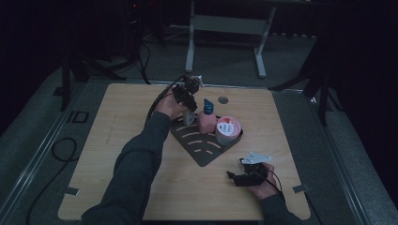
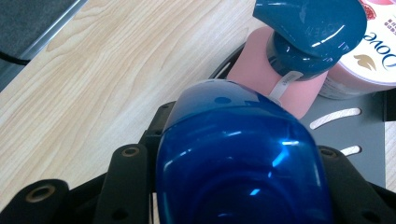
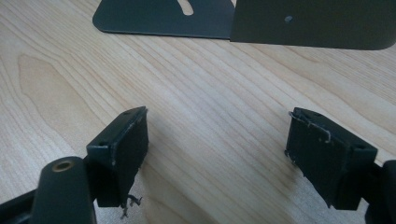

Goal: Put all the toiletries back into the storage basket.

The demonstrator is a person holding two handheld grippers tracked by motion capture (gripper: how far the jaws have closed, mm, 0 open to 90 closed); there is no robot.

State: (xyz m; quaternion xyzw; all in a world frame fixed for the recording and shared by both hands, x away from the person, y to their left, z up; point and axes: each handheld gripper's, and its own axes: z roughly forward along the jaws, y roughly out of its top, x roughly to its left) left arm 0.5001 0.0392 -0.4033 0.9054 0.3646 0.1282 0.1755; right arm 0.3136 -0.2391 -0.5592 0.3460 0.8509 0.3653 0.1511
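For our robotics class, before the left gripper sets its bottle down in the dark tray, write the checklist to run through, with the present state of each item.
1. Left gripper grips the blue-capped bottle: ok, jaws closed on its sides.
2. Bottle is over the tray: ok, at the tray's far left end.
3. Room beside the pink pump bottle: cannot tell, it stands very close.
4. Pink tub stands inside the tray: ok.
5. Right gripper is out of the way: ok, open and empty on the table, near the tray's corner.
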